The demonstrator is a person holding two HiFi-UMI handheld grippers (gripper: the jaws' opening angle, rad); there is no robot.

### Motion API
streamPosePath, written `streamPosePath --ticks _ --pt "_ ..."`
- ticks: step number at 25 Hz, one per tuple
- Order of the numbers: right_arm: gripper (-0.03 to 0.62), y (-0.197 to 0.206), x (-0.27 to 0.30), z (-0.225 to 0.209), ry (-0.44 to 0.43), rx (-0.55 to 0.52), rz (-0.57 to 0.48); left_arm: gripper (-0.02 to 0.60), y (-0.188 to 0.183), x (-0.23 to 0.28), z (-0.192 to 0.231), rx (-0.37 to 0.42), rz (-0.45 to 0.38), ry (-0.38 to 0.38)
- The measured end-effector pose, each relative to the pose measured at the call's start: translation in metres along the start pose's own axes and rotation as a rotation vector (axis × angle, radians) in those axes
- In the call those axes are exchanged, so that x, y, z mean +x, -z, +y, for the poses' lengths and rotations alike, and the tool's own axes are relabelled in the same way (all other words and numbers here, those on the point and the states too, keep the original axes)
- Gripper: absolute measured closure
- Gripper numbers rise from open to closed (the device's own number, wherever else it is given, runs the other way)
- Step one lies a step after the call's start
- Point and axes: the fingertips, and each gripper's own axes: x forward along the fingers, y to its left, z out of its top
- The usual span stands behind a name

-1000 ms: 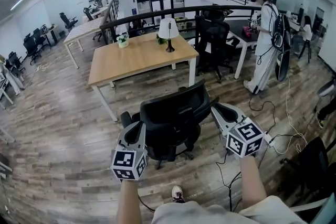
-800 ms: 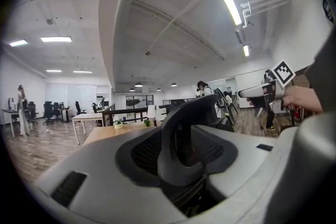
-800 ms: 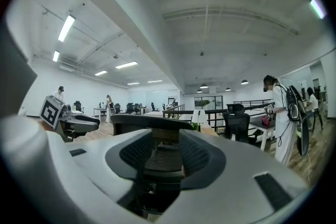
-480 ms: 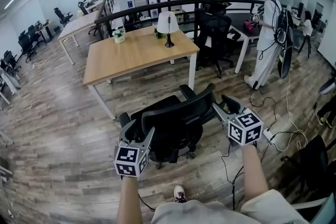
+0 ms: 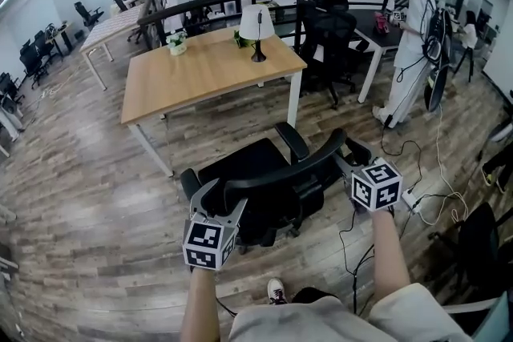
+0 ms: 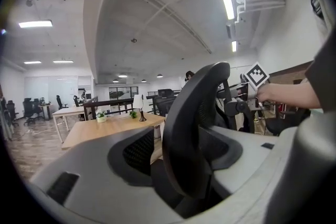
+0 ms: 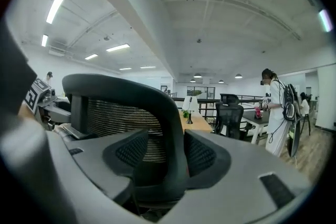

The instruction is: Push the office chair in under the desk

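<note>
A black office chair (image 5: 240, 160) stands on the wood floor, its seat toward the wooden desk (image 5: 200, 72) and apart from it. My left gripper (image 5: 223, 196) is at the left end of the mesh backrest's top rim (image 5: 280, 172). My right gripper (image 5: 349, 156) is at the right end. Both pairs of jaws have just been opening and stand open. In the left gripper view the backrest's edge (image 6: 191, 128) runs between the jaws of the left gripper (image 6: 181, 157). In the right gripper view the backrest's rim (image 7: 157, 113) sits between the jaws of the right gripper (image 7: 167, 152).
A lamp (image 5: 256, 24) and a small plant (image 5: 176, 42) stand on the desk. Another black chair (image 5: 325, 36) is behind it by a dark railing. A person (image 5: 413, 36) stands at the right. Cables (image 5: 425, 204) trail on the floor at the right. My shoe (image 5: 275, 290) is below the chair.
Both grippers have moved forward and down onto the backrest's top rim, and their jaws have spread around it. The backrest now lies lower and flatter in the head view.
</note>
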Motion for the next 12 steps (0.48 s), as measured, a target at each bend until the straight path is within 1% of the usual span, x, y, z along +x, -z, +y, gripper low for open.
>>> streamPosePath --ticks 2,5,8,12 --pt "0.358 0.006 0.007 -0.001 0.008 -0.004 0.011 0.285 0.002 0.004 -0.002 -0.022 -0.009 0.019" --pt "0.358 0.016 0.018 -0.002 0.005 -0.01 0.035 0.287 0.003 0.01 -0.002 -0.078 -0.035 0.041" --pt "0.355 0.019 0.029 -0.005 -0.019 0.005 0.033 0.314 -0.001 0.019 -0.002 -0.113 -0.061 0.061" --pt "0.352 0.016 0.043 -0.007 -0.05 0.011 0.02 0.321 -0.003 0.029 0.007 -0.149 -0.08 0.095"
